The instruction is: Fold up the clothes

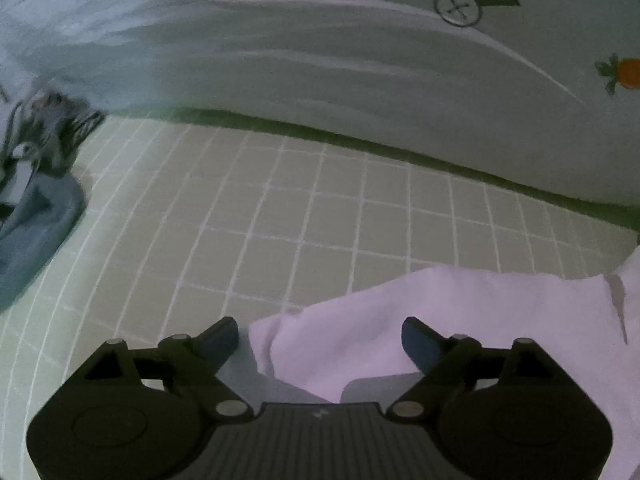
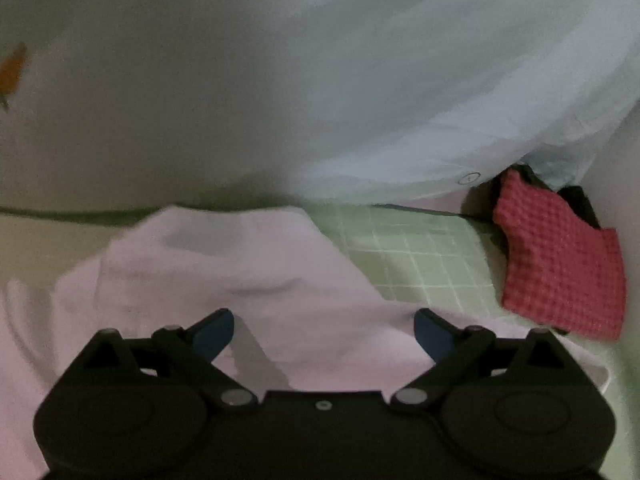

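Both tools stand wide open and hold nothing. The left gripper [image 1: 320, 338] has its jaws spread apart over one corner of the pale pink garment [image 1: 460, 320], and no pad presses on the cloth; the right gripper [image 2: 324, 330] is the same, with its blue pads [image 2: 214, 334] well apart above the middle of the same pink garment [image 2: 224, 280]. In my judgement the cloth lies free now because one fold is put down, and the open jaws are ready to take a new edge. The garment rests on the green grid mat [image 1: 280, 208], toward the near side of it, with a thick doubled layer visible in the right view, so it looks partly folded and not finished. A red waffle cloth [image 2: 560, 264] lies at the far right corner of the mat, probably set aside there to keep the working area free. At the left edge a heap of grey and blue clothes [image 1: 36, 184] waits, I think for later. Behind the mat hangs a white sheet with a carrot drawing [image 1: 624, 74]. The next grasp needs a clean edge, since loose layers can slip apart.
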Motion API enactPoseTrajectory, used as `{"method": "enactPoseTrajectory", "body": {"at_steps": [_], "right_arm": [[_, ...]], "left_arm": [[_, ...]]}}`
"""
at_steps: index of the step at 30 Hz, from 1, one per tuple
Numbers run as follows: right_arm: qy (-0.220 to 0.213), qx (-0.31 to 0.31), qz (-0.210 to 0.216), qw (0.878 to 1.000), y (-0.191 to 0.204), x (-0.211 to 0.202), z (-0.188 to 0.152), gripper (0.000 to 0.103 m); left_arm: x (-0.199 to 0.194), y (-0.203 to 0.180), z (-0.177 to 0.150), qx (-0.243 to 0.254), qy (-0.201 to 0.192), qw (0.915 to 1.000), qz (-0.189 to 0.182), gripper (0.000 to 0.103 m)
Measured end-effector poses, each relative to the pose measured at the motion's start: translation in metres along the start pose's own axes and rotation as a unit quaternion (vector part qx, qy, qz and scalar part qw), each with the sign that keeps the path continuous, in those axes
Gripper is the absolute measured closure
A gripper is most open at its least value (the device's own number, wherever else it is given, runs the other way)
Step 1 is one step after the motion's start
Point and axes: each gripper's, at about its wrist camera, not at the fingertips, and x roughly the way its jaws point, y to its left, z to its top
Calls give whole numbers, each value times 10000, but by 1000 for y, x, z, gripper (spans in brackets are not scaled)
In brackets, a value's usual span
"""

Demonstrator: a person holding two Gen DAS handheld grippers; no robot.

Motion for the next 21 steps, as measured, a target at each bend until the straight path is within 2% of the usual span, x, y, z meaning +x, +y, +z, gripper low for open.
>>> {"method": "enactPoseTrajectory", "body": {"at_steps": [2, 4, 7, 10, 12, 14, 19, 20, 21], "right_arm": [[-45, -1, 162, 9999, -3, 0, 2, 4], [-135, -27, 485, 9987, -6, -1, 6, 4], [-190, -58, 964, 9951, -3, 2, 13, 3], [20, -77, 1206, 9927, 4, 12, 14, 2], [184, -70, 1326, 9910, 9, 20, 13, 2], [337, 158, 1405, 9894, 6, 29, 8, 2], [549, 923, 1687, 9798, -7, 34, -2, 7], [576, 976, 1745, 9781, -7, 34, -4, 12], [603, 1028, 1802, 9764, -6, 35, -5, 17]], "left_arm": [[1, -2, 2, 94, -53, 9998, -143, 13], [2, -4, 4, 157, -99, 9992, -362, 12], [6, -8, 7, 173, -88, 9987, -466, 12], [13, -11, 9, 109, -45, 9986, -513, 12], [15, -12, 8, -17, 12, 9974, -718, 13], [17, -13, 6, -76, 34, 9971, -754, 13], [16, -24, -2, 156, -21, 9987, -494, 17], [16, -27, -3, 200, -41, 9990, -403, 22], [14, -30, -5, 253, -69, 9992, -289, 33]]}}
